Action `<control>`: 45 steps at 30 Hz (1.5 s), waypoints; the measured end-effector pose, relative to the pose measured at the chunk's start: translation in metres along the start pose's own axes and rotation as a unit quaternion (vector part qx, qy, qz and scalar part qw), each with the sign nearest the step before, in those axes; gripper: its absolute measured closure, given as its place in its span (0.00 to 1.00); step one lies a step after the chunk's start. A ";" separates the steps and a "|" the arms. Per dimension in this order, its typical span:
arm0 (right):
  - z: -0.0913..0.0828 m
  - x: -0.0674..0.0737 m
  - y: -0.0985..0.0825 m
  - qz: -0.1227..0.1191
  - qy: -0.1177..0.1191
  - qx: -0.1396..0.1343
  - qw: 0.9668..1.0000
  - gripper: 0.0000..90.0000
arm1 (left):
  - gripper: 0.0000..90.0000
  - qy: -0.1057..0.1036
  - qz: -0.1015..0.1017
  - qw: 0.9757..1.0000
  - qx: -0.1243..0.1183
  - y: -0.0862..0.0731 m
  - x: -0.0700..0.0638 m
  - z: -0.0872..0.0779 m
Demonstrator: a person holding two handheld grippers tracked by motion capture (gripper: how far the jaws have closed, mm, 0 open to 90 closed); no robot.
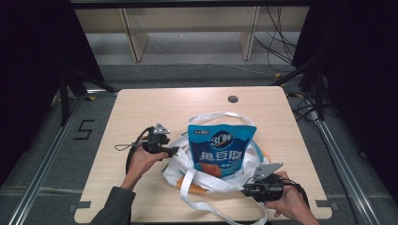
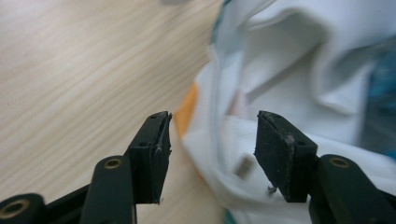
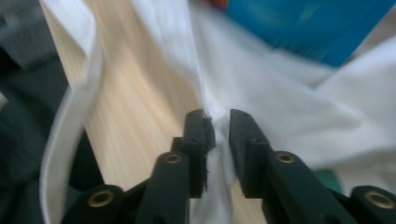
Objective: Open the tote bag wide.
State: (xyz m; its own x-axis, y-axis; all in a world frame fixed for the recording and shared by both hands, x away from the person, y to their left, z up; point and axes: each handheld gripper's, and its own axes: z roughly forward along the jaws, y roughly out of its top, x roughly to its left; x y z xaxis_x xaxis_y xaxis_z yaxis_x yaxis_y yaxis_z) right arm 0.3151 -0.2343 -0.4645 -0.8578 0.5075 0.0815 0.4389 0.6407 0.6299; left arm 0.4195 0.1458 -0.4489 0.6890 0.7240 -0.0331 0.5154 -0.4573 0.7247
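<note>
A white cloth bag (image 1: 211, 180) lies crumpled near the front of the table (image 1: 141, 112), with a blue snack pouch (image 1: 221, 150) standing in its mouth. The left claw (image 1: 174, 150) sits at the bag's left edge; its jaws stand wide apart with a fold of the white cloth between them, not pinched. The right claw (image 1: 247, 190) is at the bag's near right corner, jaws narrow and closed on a ridge of the cloth. A long white strap (image 1: 230, 208) trails toward the table's front edge.
</note>
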 end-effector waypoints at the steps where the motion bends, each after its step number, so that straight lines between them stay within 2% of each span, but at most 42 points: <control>1: -0.014 -0.001 0.008 0.002 -0.006 -0.030 1.000 0.79 | 0.51 -0.005 0.018 1.000 -0.020 0.002 -0.012 -0.013; 2: -0.014 -0.001 0.008 0.002 -0.006 -0.030 1.000 0.79 | 0.51 -0.005 0.018 1.000 -0.020 0.002 -0.012 -0.013; 3: -0.019 -0.001 0.011 0.003 -0.011 -0.050 0.999 0.77 | 0.51 -0.003 0.022 0.999 -0.029 0.004 -0.017 -0.018; 4: -0.025 -0.003 0.014 0.004 -0.016 -0.070 0.997 0.77 | 0.55 -0.017 0.019 0.999 -0.041 0.005 -0.022 -0.022; 5: -0.034 -0.006 0.018 0.015 -0.030 -0.093 0.995 0.78 | 0.63 -0.053 0.007 0.997 -0.060 0.006 -0.032 -0.026; 6: -0.034 -0.006 0.018 0.015 -0.030 -0.093 0.995 0.78 | 0.68 -0.053 0.007 0.997 -0.060 0.006 -0.032 -0.026; 7: -0.037 -0.011 0.020 0.008 -0.049 -0.100 0.994 0.81 | 0.68 -0.061 0.025 0.996 -0.058 0.007 -0.038 -0.028; 8: -0.039 -0.019 0.020 0.009 -0.068 -0.103 0.992 0.86 | 0.77 -0.070 0.029 0.995 -0.058 0.006 -0.041 -0.028; 9: -0.038 -0.025 0.019 0.012 -0.078 -0.096 0.992 0.91 | 0.83 -0.088 0.031 0.994 -0.061 0.004 -0.050 -0.026; 11: -0.031 -0.039 0.017 0.011 -0.097 -0.094 0.991 0.97 | 0.91 -0.107 0.039 0.992 -0.046 -0.002 -0.057 -0.020; 12: -0.031 -0.039 0.017 0.011 -0.097 -0.094 0.991 0.97 | 0.93 -0.107 0.039 0.992 -0.046 -0.002 -0.057 -0.020; 13: -0.028 -0.045 0.016 0.017 -0.104 -0.088 0.991 0.98 | 0.93 -0.117 0.041 0.992 -0.034 -0.006 -0.061 -0.015; 14: -0.024 -0.052 0.015 0.017 -0.108 -0.083 0.991 0.99 | 0.94 -0.119 0.044 0.992 -0.024 -0.011 -0.063 -0.011; 15: -0.017 -0.065 0.011 0.025 -0.119 -0.079 0.989 1.00 | 0.97 -0.124 0.049 0.991 -0.002 -0.023 -0.068 -0.003; 16: -0.014 -0.070 0.010 0.032 -0.122 -0.071 0.990 1.00 | 0.97 -0.119 0.061 0.991 0.014 -0.029 -0.069 0.000; 17: -0.014 -0.070 0.010 0.032 -0.122 -0.071 0.990 1.00 | 0.97 -0.119 0.061 0.991 0.014 -0.029 -0.069 0.000; 18: -0.010 -0.074 0.007 0.039 -0.126 -0.065 0.989 1.00 | 0.97 -0.112 0.072 0.991 0.026 -0.036 -0.072 0.004; 19: -0.006 -0.080 0.004 0.033 -0.139 -0.055 0.988 1.00 | 0.97 -0.107 0.078 0.991 0.036 -0.042 -0.074 0.009; 20: -0.003 -0.083 0.000 0.056 -0.128 -0.044 0.989 1.00 | 0.98 -0.109 0.068 0.991 0.037 -0.049 -0.076 0.014; 21: 0.005 -0.087 -0.007 0.070 -0.125 -0.030 0.989 1.00 | 0.99 -0.115 0.068 0.990 0.038 -0.056 -0.076 0.020; 22: 0.005 -0.087 -0.007 0.070 -0.125 -0.030 0.989 1.00 | 0.99 -0.115 0.068 0.990 0.038 -0.056 -0.076 0.020; 24: 0.017 -0.088 -0.013 0.058 -0.137 -0.016 0.989 1.00 | 0.99 -0.108 0.063 0.991 0.042 -0.058 -0.076 0.022; 25: 0.019 -0.087 -0.012 0.050 -0.144 -0.002 0.988 1.00 | 0.99 -0.096 0.078 0.991 0.042 -0.055 -0.079 0.018; 26: 0.019 -0.087 -0.012 0.050 -0.144 -0.002 0.988 1.00 | 0.96 -0.096 0.078 0.991 0.042 -0.055 -0.079 0.018; 27: 0.021 -0.088 -0.011 0.044 -0.146 -0.011 0.988 1.00 | 0.96 -0.090 0.084 0.992 0.037 -0.052 -0.080 0.015; 28: 0.021 -0.089 -0.011 0.039 -0.147 -0.015 0.988 1.00 | 0.92 -0.095 0.086 0.992 0.021 -0.048 -0.081 0.010; 29: 0.015 -0.085 -0.008 0.051 -0.146 -0.016 0.988 0.99 | 0.87 -0.099 0.086 0.991 0.007 -0.042 -0.080 0.003; 30: 0.015 -0.085 -0.008 0.051 -0.146 -0.016 0.988 0.99 | 0.87 -0.092 0.087 0.992 -0.012 -0.036 -0.080 -0.005; 31: 0.011 -0.083 -0.005 0.050 -0.144 -0.034 0.988 0.98 | 0.87 -0.085 0.085 0.992 -0.025 -0.030 -0.078 -0.011; 32: 0.002 -0.081 0.000 0.051 -0.140 -0.039 0.988 0.98 | 0.86 -0.070 0.093 0.992 -0.036 -0.023 -0.074 -0.016; 33: -0.003 -0.080 0.003 0.042 -0.139 -0.061 0.988 0.97 | 0.86 -0.057 0.093 0.993 -0.052 -0.018 -0.069 -0.019; 34: -0.009 -0.078 0.007 0.043 -0.134 -0.072 0.987 0.97 | 0.86 -0.046 0.081 0.993 -0.068 -0.013 -0.063 -0.020; 35: -0.012 -0.076 0.009 0.037 -0.137 -0.082 0.986 0.97 | 0.85 -0.036 0.083 0.993 -0.079 -0.008 -0.054 -0.020; 36: -0.014 -0.075 0.009 0.033 -0.139 -0.084 0.986 0.96 | 0.85 -0.022 0.063 0.995 -0.078 -0.007 -0.047 -0.017; 37: -0.012 -0.078 0.006 0.046 -0.150 -0.074 0.985 0.96 | 0.87 0.008 0.087 0.994 -0.067 -0.007 -0.038 -0.013; 38: -0.012 -0.078 0.006 0.046 -0.150 -0.074 0.985 0.96 | 0.87 0.022 0.087 0.994 -0.065 -0.010 -0.030 -0.008; 39: -0.007 -0.085 -0.001 0.056 -0.159 -0.058 0.984 0.98 | 0.89 0.010 0.049 0.997 -0.062 -0.021 -0.018 0.003; 40: -0.004 -0.091 -0.006 0.054 -0.160 -0.053 0.984 0.99 | 0.90 0.019 0.053 0.997 -0.053 -0.026 -0.014 0.007; 41: -0.002 -0.094 -0.009 0.064 -0.153 -0.049 0.985 1.00 | 0.91 0.026 0.072 0.996 -0.046 -0.029 -0.009 0.010; 42: -0.002 -0.094 -0.009 0.064 -0.153 -0.049 0.985 1.00 | 0.91 0.026 0.072 0.996 -0.046 -0.029 -0.009 0.010; 43: 0.003 -0.098 -0.012 0.077 -0.142 -0.041 0.986 1.00 | 0.92 0.014 0.054 0.998 -0.041 -0.035 -0.005 0.019; 45: 0.005 -0.099 -0.012 0.081 -0.137 -0.034 0.987 1.00 | 0.93 0.016 0.060 0.997 -0.035 -0.037 -0.002 0.023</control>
State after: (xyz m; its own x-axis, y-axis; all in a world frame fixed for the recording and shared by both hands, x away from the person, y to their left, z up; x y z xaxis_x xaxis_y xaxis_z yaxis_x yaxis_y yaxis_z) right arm 0.3958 -0.2896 -0.4840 -0.6696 0.7424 -0.0210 0.5372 0.5036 0.6767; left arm 0.4110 0.1496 -0.4912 0.7268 0.6824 0.0780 0.3926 -0.5060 0.7680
